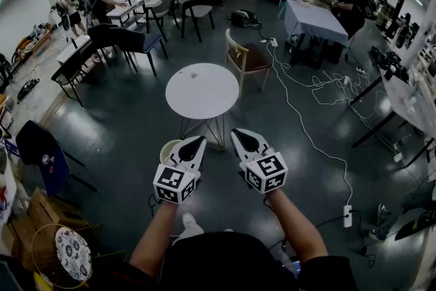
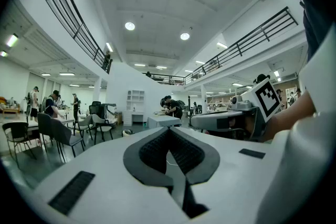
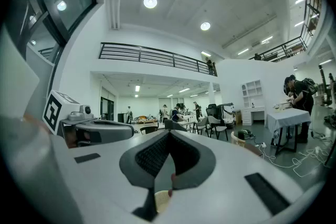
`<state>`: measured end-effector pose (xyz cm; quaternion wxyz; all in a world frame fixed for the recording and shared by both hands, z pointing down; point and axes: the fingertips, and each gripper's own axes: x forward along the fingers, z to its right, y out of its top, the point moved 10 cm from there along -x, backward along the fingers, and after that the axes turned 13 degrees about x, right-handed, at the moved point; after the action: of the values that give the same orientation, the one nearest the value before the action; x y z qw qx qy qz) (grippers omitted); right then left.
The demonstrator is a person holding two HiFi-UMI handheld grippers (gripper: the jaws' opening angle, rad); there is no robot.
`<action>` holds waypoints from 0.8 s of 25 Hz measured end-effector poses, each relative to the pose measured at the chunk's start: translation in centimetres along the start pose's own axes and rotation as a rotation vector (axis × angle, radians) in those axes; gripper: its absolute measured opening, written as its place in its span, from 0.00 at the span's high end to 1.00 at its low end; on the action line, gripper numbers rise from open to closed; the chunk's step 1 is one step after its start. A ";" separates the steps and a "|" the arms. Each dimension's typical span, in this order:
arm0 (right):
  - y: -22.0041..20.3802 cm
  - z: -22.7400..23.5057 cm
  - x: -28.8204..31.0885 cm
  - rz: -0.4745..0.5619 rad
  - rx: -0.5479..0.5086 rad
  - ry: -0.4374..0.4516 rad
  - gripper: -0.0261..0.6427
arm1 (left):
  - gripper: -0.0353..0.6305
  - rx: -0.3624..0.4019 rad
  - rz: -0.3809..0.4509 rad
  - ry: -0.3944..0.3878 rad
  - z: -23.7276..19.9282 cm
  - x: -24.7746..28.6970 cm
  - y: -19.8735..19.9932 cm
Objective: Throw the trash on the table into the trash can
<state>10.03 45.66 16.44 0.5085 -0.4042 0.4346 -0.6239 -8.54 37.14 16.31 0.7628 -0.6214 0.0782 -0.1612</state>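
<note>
Currently left gripper (image 1: 199,140) and right gripper (image 1: 237,135) both closed, empty; round surface (image 1: 204,97) edge ahead, open floor (image 1: 129,140) either side.

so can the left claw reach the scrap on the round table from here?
Probably not yet: the left claw is shut and held short of the round table, the scrap near its far side. Nothing blocks the way; a step forward should do.

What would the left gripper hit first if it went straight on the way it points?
Nothing near. The left gripper points level, apparently passing above the round white table; farther along its line stands the cloth-draped table, though depth is hard to judge.
</note>
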 end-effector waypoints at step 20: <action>-1.4 1.3 -2.6 0.028 0.051 -0.001 0.93 | 0.92 -0.045 -0.031 0.009 3.1 -0.5 -0.8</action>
<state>11.27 48.16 18.04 0.5274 -0.3853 0.4240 -0.6274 -8.14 40.00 17.66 0.7458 -0.6386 0.0755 -0.1741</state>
